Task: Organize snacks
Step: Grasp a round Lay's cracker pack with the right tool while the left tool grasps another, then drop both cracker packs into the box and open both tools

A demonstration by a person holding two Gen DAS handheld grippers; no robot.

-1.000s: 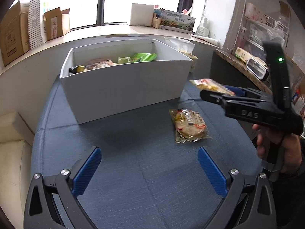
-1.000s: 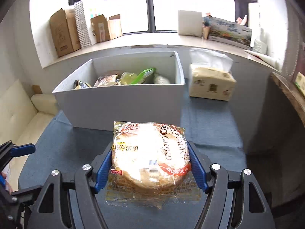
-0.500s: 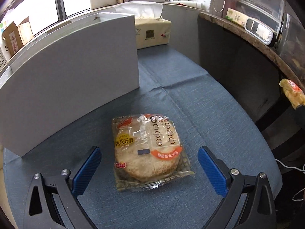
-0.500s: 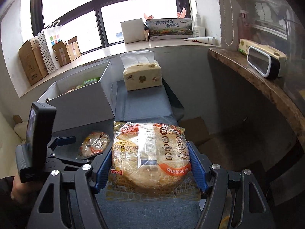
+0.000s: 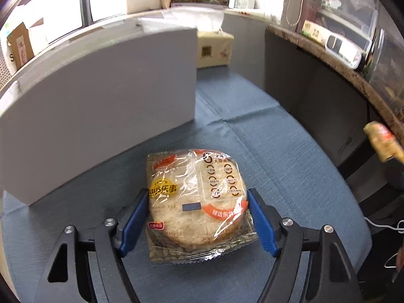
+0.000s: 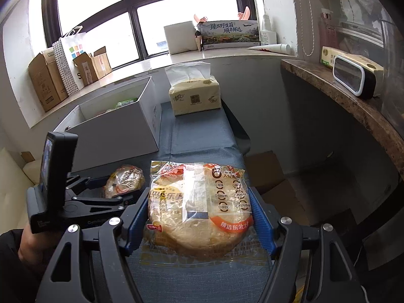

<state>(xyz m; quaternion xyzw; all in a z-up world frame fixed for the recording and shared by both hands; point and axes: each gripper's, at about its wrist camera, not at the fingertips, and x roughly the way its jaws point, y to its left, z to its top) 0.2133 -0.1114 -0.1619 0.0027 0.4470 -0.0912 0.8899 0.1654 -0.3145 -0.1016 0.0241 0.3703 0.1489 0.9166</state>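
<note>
My left gripper [image 5: 197, 217] is shut on a clear-wrapped round rice cracker packet [image 5: 197, 202] that lies on the blue table cloth [image 5: 290, 166], close to the front wall of the white snack box [image 5: 101, 106]. My right gripper [image 6: 199, 217] is shut on a second rice cracker packet [image 6: 199, 209] and holds it over the table's right end. The left gripper [image 6: 106, 199] and its packet [image 6: 125, 180] show in the right wrist view. The right-hand packet shows at the edge of the left wrist view [image 5: 382, 142]. The box [image 6: 113, 131] holds several snacks.
A tissue pack [image 6: 194, 98] stands on the cloth behind the box's right end. A brown stone shelf [image 6: 353, 98] with a white-framed device [image 6: 353, 78] runs along the right. Cardboard boxes [image 6: 50, 80] line the window sill. A cardboard box [image 6: 267, 169] lies below the table's right edge.
My left gripper has swung right and down from facing the box, come around the packet on the cloth and closed on it. My right gripper has carried its packet right, away from the box.
</note>
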